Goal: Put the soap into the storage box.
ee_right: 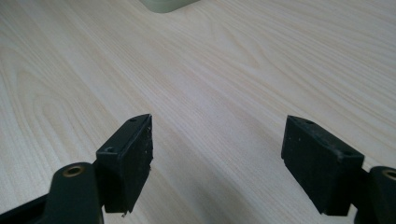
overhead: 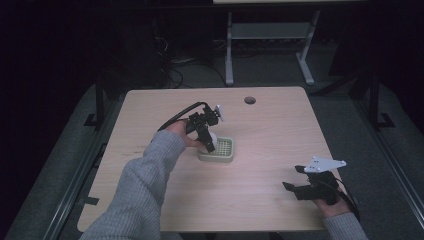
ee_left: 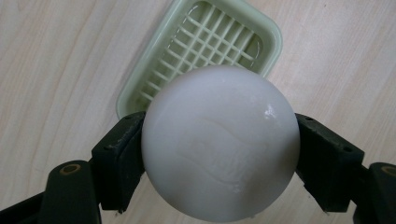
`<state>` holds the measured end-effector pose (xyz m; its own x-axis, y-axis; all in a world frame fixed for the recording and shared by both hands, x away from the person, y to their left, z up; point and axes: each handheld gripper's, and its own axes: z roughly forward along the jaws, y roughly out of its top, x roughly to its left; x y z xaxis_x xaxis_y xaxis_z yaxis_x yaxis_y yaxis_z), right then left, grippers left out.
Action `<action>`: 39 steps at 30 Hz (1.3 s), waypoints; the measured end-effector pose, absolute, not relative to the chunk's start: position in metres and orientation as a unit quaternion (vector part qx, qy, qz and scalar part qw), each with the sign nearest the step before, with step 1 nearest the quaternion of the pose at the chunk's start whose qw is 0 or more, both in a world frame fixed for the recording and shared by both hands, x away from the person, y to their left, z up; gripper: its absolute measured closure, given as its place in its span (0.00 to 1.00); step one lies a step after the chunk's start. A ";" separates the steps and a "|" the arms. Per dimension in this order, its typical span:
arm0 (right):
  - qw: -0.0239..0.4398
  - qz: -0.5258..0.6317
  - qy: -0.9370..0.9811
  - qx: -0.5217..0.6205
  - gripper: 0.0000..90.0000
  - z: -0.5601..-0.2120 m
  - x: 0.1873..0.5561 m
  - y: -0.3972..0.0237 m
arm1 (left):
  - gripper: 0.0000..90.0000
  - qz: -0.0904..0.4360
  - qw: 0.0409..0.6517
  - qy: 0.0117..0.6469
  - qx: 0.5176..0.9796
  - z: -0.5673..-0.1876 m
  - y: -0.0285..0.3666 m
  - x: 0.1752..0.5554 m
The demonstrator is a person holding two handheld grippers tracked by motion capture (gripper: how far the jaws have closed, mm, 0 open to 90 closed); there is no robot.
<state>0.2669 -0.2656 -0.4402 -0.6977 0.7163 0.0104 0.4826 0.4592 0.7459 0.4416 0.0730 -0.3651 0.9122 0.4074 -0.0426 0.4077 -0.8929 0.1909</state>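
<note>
- Left gripper [overhead: 210,145] sits near the middle of the table [overhead: 260,200], tilted down over a pale green tray [overhead: 224,150]; the person's grey sleeve [overhead: 145,185] reaches in from the lower left
- Left gripper view: jaws clamped on a white ball [ee_left: 220,142], one black pad pressed to each side of it, at about its widest part
- Ball is smooth and glossy, with a small highlight on its upper right; faint swirl marks across its face
- Ball hangs over the near end of the tray [ee_left: 205,46]; whether it touches the tray floor I cannot tell, the ball itself hides the contact
- Tray is rectangular with rounded corners and a raised rim; a slotted grid forms its floor; it lies flat on the light wood
- High view: ball [overhead: 212,136] shows as a small white patch just behind the jaws, at the tray's left end
- Right gripper [overhead: 294,186] rests low at the table's right front corner, well apart from the tray, grey three-cornered plate [overhead: 325,164] on top
- Right gripper view: jaws released, spread wide, bare wood grain between them, nothing held
- A corner of the tray [ee_right: 163,4] peeks in at the top edge of that view
- Round cable hole [overhead: 250,100] near the table's far edge
</note>
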 end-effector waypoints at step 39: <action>0.156 0.376 0.840 0.358 0.27 -0.441 0.267 -0.269 | 0.26 -0.015 0.091 0.242 0.966 -0.397 0.055 0.469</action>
